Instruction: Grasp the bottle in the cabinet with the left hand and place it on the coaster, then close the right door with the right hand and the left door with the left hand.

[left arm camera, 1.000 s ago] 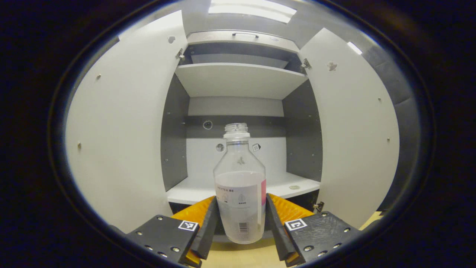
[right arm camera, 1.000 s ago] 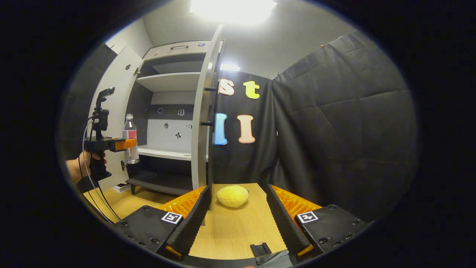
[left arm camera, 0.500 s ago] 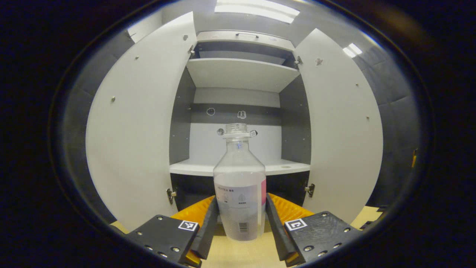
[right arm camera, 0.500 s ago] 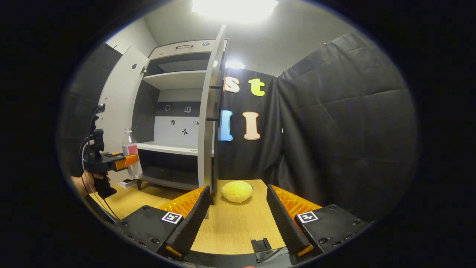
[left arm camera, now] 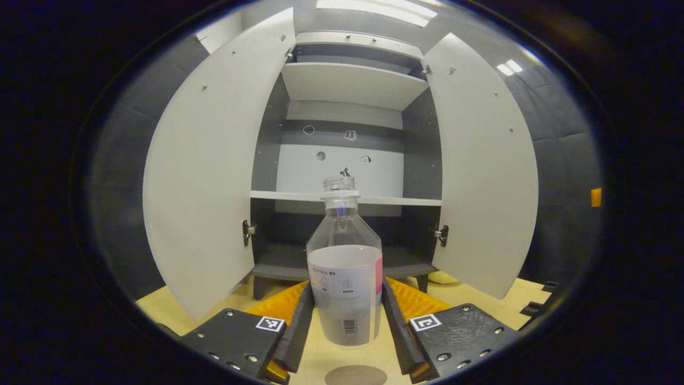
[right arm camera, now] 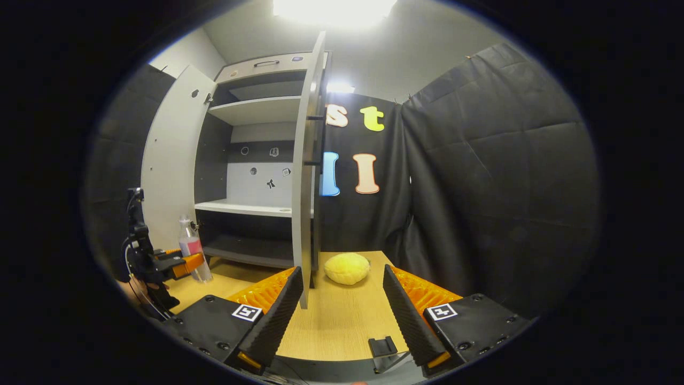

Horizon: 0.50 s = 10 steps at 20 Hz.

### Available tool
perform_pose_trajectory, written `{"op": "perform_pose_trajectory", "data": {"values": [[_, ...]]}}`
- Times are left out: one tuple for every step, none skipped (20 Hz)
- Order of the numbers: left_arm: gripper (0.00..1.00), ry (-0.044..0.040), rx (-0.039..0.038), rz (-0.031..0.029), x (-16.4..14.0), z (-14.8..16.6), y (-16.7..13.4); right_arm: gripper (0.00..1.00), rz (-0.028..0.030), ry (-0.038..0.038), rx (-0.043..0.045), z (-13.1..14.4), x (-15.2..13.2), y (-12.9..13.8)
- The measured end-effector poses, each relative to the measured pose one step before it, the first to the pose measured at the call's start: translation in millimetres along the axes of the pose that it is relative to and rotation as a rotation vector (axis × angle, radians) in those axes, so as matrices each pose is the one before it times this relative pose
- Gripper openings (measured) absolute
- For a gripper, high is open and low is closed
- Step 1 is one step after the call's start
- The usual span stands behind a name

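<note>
A clear capless bottle [left arm camera: 344, 272] with a white and pink label stands upright between my left gripper's [left arm camera: 344, 321] fingers, which press on both its sides. It hangs just above the wooden table, in front of the open cabinet [left arm camera: 347, 160]. A grey round coaster [left arm camera: 355, 376] lies on the table right below the bottle. Both cabinet doors stand open: the left door [left arm camera: 208, 171] and the right door [left arm camera: 481, 171]. In the right gripper view the left gripper [right arm camera: 184, 264] holds the bottle [right arm camera: 192, 251] low at the left. My right gripper [right arm camera: 342, 315] is open over the table, beside the right door's edge [right arm camera: 304, 176].
A yellow round soft object [right arm camera: 346, 268] lies on the wooden table [right arm camera: 331, 321] beyond my right gripper. A small black clip [right arm camera: 380, 346] sits at the table's near edge. The cabinet has a white middle shelf [left arm camera: 347, 199] and an upper shelf [left arm camera: 352, 83]. Black cloth walls the right side.
My left gripper has come down and back from the cabinet with the bottle, and the coaster now shows beneath it. My right gripper drifted slightly; it stays open.
</note>
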<state>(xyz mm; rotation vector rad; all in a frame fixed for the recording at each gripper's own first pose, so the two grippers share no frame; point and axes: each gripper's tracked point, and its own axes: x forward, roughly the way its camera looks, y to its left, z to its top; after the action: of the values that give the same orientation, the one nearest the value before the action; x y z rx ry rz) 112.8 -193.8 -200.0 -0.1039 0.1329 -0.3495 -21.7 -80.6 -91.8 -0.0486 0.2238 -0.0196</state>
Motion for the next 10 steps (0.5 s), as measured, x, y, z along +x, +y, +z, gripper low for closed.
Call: {"op": "perform_pose_trajectory", "data": {"values": [[0.7,0.01647,-0.00172,0.00241,-2.41,-10.29,1.33,0.93,0.0002,0.00473,0.00723,-0.41,0.09,0.48],[0.7,0.01486,-0.00389,0.00126,-1.89,-10.87,0.14,0.93,-0.00118,0.00531,0.00153,-1.24,0.56,0.73],[0.7,0.01536,-0.01004,-0.00028,-1.45,-9.72,0.68,0.93,-0.00119,0.00536,-0.00136,-0.31,0.82,-0.63],[0.7,0.01943,-0.01032,0.00047,-0.74,-9.71,-0.82,0.93,-0.00075,0.00553,-0.0001,-1.07,0.13,-0.73],[0.7,0.01796,-0.00576,0.00087,-1.31,-10.47,-1.15,0.93,-0.00318,0.0021,0.00178,0.98,-0.23,-1.09],[0.7,0.01569,0.00282,0.00464,-3.56,-13.2,-0.05,0.96,-0.00434,-0.00193,0.00436,2.16,-0.06,-1.62],[0.7,0.0169,0.0075,0.00242,-0.83,-10.86,-0.88,0.96,-0.00165,-0.00191,0.00405,1.79,0.07,-0.63],[0.69,0.01279,0.01054,0.00274,-1.08,-11.46,-1.55,0.93,-0.00222,0.00137,0.00049,0.18,0.66,-0.86],[0.69,0.00694,0.0108,0.00162,-1.06,-6.57,-1.74,0.96,-0.00089,0.0036,-0.00274,0.13,0.49,-0.84],[0.69,0.00654,0.00822,0.00436,2.26,-6.97,-1.96,0.92,-0.0014,0.00512,-0.00367,-1.17,0.02,-0.53]]}}
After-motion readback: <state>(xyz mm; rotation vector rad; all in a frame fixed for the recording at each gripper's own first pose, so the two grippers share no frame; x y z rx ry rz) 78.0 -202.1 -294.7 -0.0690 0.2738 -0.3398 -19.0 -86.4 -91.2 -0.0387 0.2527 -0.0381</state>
